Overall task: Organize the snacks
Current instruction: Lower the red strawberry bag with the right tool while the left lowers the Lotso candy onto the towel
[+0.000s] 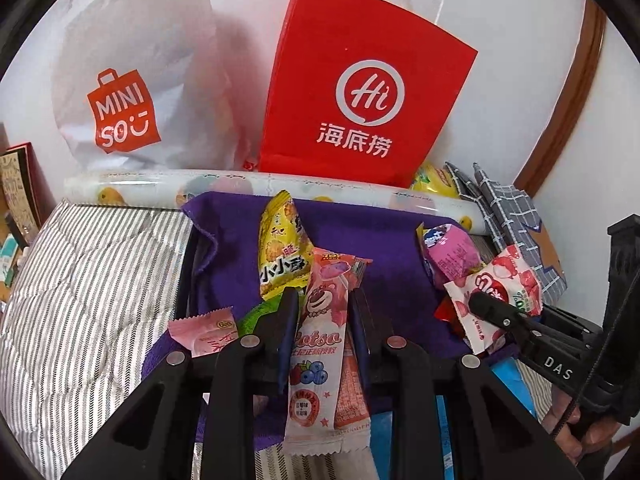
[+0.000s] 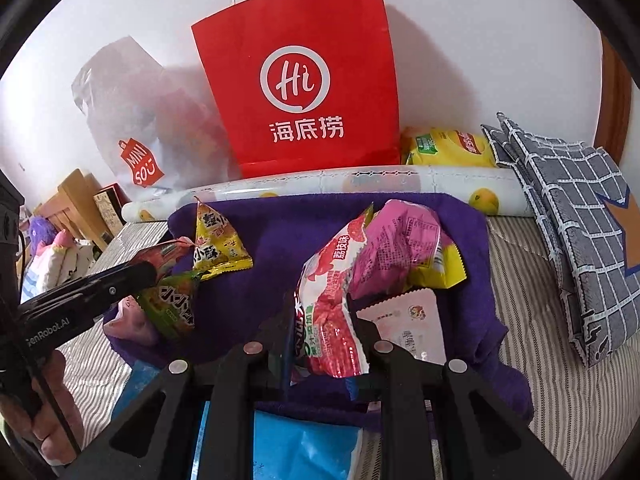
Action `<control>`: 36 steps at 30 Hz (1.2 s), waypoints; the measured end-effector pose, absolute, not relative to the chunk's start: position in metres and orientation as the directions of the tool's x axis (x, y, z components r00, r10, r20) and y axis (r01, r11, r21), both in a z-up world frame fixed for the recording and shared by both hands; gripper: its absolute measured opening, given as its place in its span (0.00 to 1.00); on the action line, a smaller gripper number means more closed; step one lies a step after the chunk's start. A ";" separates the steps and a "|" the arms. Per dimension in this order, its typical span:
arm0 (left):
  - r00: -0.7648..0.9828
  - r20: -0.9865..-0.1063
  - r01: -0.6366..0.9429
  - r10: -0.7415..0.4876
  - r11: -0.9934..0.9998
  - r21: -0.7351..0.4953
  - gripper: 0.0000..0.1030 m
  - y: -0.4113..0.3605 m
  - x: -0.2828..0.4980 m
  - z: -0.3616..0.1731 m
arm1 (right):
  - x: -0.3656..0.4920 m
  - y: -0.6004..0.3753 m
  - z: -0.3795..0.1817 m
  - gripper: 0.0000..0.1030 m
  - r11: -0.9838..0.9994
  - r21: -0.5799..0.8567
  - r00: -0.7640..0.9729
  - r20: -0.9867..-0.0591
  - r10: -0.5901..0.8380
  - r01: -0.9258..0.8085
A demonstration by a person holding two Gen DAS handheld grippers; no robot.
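Note:
Snack packets lie on a purple cloth [image 1: 360, 240]. My left gripper [image 1: 322, 304] is shut on a long pink Lotso packet [image 1: 320, 344], held above the cloth. Behind it is a yellow packet [image 1: 280, 248]; a green one [image 1: 256, 316] and a small pink one [image 1: 208, 330] lie to its left. My right gripper [image 2: 320, 316] is shut on a red-and-white lychee packet [image 2: 328, 304], which also shows in the left wrist view [image 1: 496, 292]. Beside it are a pink packet [image 2: 400, 240], a yellow one [image 2: 444, 272] and a pale pink sachet [image 2: 408, 328].
A red paper bag [image 1: 360, 92] and a white Miniso bag [image 1: 120, 92] stand against the wall. A fruit-print roll [image 2: 360, 184] lies behind the cloth. A folded grey check cloth [image 2: 572, 216] and a yellow pack [image 2: 444, 148] are at the right. Striped bedding [image 1: 88, 280] lies left.

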State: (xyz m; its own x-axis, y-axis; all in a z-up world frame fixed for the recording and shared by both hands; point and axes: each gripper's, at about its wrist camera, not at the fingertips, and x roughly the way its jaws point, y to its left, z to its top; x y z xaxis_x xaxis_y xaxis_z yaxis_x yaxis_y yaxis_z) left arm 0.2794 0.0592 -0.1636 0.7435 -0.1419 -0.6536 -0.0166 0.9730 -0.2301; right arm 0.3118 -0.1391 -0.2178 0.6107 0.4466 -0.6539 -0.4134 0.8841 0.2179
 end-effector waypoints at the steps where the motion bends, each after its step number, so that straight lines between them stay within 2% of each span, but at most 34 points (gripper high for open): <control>1: 0.741 -0.656 -0.018 -0.143 0.973 -0.232 0.24 0.059 0.280 -0.164 | 0.312 -0.139 -0.218 0.19 0.885 0.215 0.609 -0.658 0.443 -0.412; 5: 0.722 -0.668 -0.012 -0.182 0.961 -0.275 0.24 0.061 0.283 -0.168 | 0.314 -0.140 -0.218 0.21 0.883 0.228 0.610 -0.652 0.451 -0.409; 14: 0.720 -0.670 -0.013 -0.183 0.961 -0.277 0.28 0.061 0.282 -0.167 | 0.314 -0.144 -0.214 0.22 0.894 0.232 0.629 -0.644 0.436 -0.382; 20: 0.721 -0.670 -0.018 -0.177 0.961 -0.274 0.33 0.062 0.282 -0.167 | 0.308 -0.146 -0.206 0.33 0.897 0.222 0.664 -0.608 0.434 -0.383; 24: 0.731 -0.661 -0.021 -0.169 0.963 -0.269 0.41 0.063 0.280 -0.167 | 0.306 -0.149 -0.201 0.35 0.899 0.223 0.684 -0.587 0.433 -0.377; 30: 0.735 -0.656 -0.026 -0.171 0.960 -0.279 0.44 0.066 0.279 -0.167 | 0.306 -0.154 -0.198 0.36 0.904 0.228 0.703 -0.571 0.425 -0.361; 34: 0.741 -0.650 -0.030 -0.166 0.960 -0.280 0.46 0.067 0.278 -0.166 | 0.305 -0.162 -0.194 0.47 0.910 0.237 0.726 -0.549 0.415 -0.341; 36: 0.742 -0.649 -0.028 -0.167 0.960 -0.280 0.48 0.067 0.278 -0.166 | 0.303 -0.166 -0.191 0.47 0.912 0.236 0.739 -0.535 0.409 -0.334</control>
State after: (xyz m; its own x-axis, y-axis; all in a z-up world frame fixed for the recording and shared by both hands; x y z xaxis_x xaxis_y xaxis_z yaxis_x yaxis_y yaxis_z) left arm 0.2785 0.0670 -0.1658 0.7424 -0.1672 -0.6487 -0.0284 0.9596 -0.2798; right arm 0.3033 -0.1658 -0.1913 0.7394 0.4091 -0.5347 -0.3340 0.9125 0.2362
